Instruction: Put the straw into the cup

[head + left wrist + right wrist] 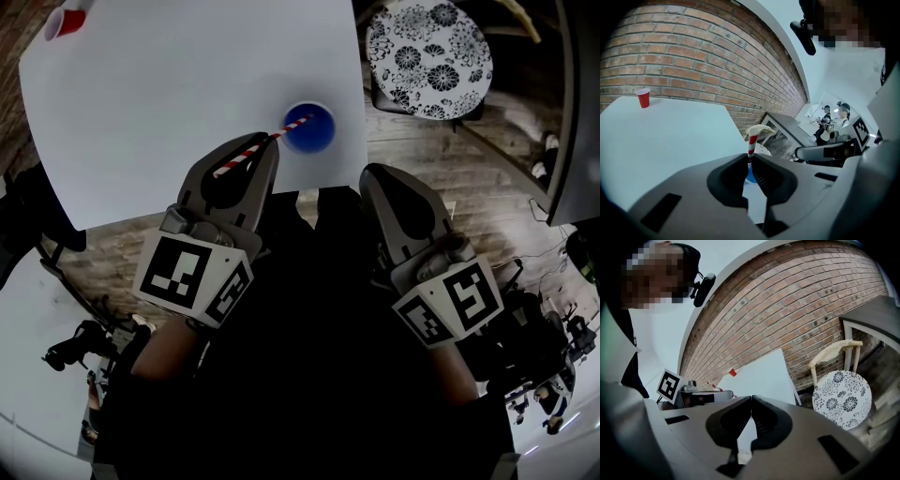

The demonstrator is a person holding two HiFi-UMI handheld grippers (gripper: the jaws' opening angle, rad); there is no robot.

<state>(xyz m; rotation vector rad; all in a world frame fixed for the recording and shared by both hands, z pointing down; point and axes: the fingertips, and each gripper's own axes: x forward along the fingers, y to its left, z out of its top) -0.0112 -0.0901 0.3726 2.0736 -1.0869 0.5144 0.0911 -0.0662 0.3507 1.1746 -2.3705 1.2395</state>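
A: What takes up most of the head view?

B: A white table (169,112) on a wooden floor, with a chair with a round flower-patterned seat (427,56) just off its far right corner.

A: And the grippers?

B: The left gripper (267,141) reaches over the table's near edge. Its own view shows the jaws clamped on the straw. The right gripper (375,173) hangs just off that edge, to the right. In its view the jaws are pressed together with nothing between them.

A: Where are the cups?

B: The blue cup (309,128) stands upright near the table's right edge, just ahead of the left gripper. A red cup (67,21) sits at the far left corner, well apart.

A: And the straw?

B: The red-and-white striped straw (251,152) lies slanted across the left jaws, with its far end over the blue cup's mouth. I cannot tell whether it touches the cup's inside.
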